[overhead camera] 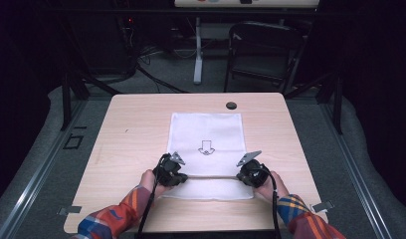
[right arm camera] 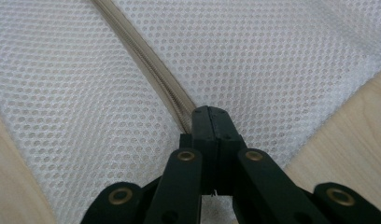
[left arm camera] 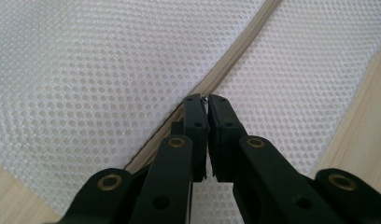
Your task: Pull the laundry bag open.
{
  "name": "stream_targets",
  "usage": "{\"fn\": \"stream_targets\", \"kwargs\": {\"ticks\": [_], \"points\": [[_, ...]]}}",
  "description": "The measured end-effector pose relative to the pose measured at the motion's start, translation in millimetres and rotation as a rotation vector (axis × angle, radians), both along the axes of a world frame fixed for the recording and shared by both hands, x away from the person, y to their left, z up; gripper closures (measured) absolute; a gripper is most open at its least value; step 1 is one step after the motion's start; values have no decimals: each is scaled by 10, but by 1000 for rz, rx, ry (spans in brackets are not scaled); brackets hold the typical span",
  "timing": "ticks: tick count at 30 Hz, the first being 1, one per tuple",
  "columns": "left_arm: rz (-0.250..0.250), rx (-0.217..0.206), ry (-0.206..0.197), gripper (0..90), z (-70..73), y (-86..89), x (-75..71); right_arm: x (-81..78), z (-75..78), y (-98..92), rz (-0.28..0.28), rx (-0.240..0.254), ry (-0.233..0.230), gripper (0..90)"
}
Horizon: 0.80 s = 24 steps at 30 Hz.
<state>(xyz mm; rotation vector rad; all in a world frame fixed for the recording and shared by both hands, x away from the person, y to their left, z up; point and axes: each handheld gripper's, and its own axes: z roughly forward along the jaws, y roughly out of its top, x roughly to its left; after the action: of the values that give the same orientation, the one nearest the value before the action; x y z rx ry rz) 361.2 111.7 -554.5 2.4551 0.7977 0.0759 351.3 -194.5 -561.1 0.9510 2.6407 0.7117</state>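
Your left gripper (overhead camera: pixel 177 175) and right gripper (overhead camera: pixel 245 174) each have jaws pinched shut on the zipper (overhead camera: pixel 211 176) of the limp, light mesh bag (overhead camera: pixel 206 130) lying flat on the desk (overhead camera: pixel 131 129), so hold by that firmer seam

A white mesh bag (overhead camera: pixel 206 142) lies flat on the wooden surface (overhead camera: pixel 131 144), printed with a black arrow (overhead camera: pixel 206 147). The left gripper (overhead camera: pixel 172 172) and right gripper (overhead camera: pixel 251 172) rest on its near part, one at each end of a zipper (overhead camera: pixel 211 176) running between them. A black chair (overhead camera: pixel 263 47) stands beyond the surface.
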Motion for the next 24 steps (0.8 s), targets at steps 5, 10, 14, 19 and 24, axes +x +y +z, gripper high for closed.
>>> {"fn": "stream_targets", "kwargs": {"ticks": [5, 10, 14, 19, 24], "points": [[16, 12, -2, 869, 16, 89, -8, 3, 1, -3, 0, -5, -2, 900], [47, 7, -2, 868, 44, 193, -31, -1, 0, 2, -4, -7, -6, 900], [68, 11, -5, 869, 57, 291, -41, 1, 1, 1, -4, -7, -4, 900], [96, 16, -4, 869, 75, 398, -58, 0, 1, 1, -6, -8, -4, 900], [117, 23, 3, 869, 87, 506, -65, 1, 0, -1, -4, -5, -3, 900]]}}
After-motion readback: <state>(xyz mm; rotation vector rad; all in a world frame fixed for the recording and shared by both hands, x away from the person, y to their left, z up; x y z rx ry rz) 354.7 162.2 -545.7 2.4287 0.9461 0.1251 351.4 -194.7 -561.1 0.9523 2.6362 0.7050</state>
